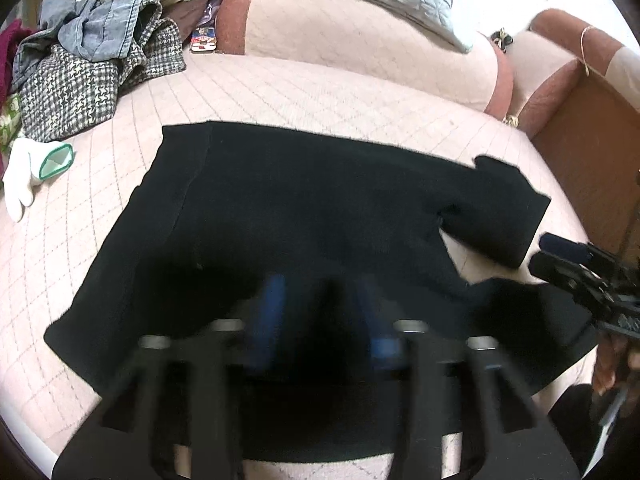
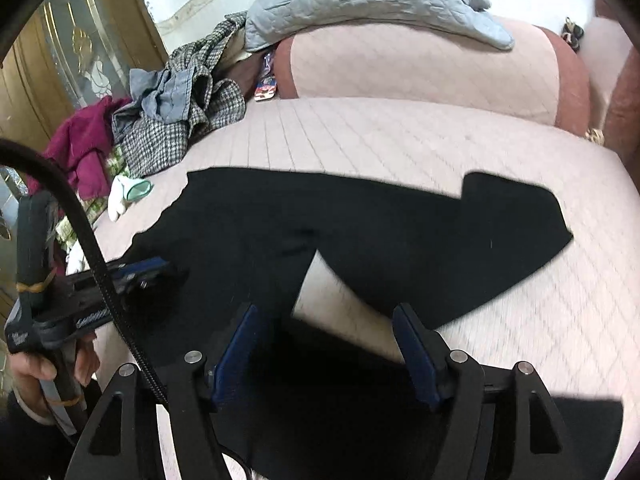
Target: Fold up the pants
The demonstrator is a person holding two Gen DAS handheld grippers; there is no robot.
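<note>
Only my right view is showing the wooden door (image 2: 44, 80), one pair of black pants (image 1: 300, 208) lying on the bed (image 1: 320, 92), my left gripper (image 1: 324, 312) and right gripper (image 2: 328, 344) both hanging released.

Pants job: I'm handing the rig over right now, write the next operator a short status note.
Left gripper: jaws open, over the near part of the black pants, gripping nothing.
Right gripper: jaws open, over the near leg, gripping nothing.
Pants lie spread on the pink quilted bed, legs splayed in a V toward the right, bedcover showing between them.
Done: pants laid out fairly flat.
Left: bring one leg onto the other, then fold lengthwise. The clothes pile and white glove sit clear at far left.
</note>
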